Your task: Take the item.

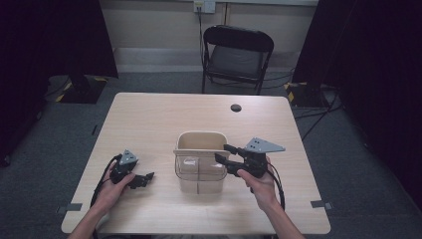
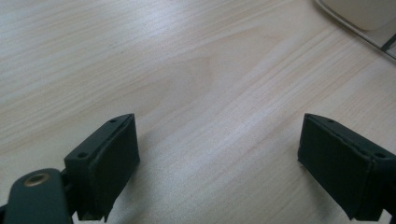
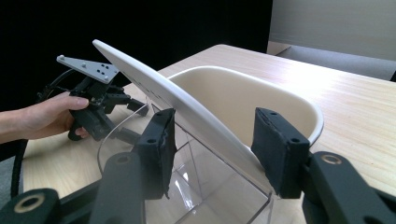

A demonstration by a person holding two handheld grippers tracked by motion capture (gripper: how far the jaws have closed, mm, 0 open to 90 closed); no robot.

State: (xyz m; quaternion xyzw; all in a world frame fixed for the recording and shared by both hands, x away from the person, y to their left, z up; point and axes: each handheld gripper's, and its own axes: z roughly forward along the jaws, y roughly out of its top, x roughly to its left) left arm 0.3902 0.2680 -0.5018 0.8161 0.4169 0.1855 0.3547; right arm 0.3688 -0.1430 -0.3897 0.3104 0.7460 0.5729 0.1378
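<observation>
A cream plastic bin (image 1: 201,135) stands in the middle of the wooden table (image 1: 149,119), with a clear plastic insert (image 1: 199,168) in its near half. My right gripper (image 1: 221,153) reaches over the bin's right rim from the right. In the right gripper view, a flat white panel (image 3: 140,70) slants up out of the bin (image 3: 280,91) above the clear insert (image 3: 196,186). The right gripper (image 3: 215,144) is shut on this panel across its width. My left gripper (image 1: 147,177) rests low on the table left of the bin, open over bare wood (image 2: 219,154).
A corner of the bin (image 2: 364,11) sits far from the left jaws. A black folding chair (image 1: 238,52) stands beyond the table's far edge. A dark round cap (image 1: 236,107) sits near that edge. Dark curtains hang at both sides.
</observation>
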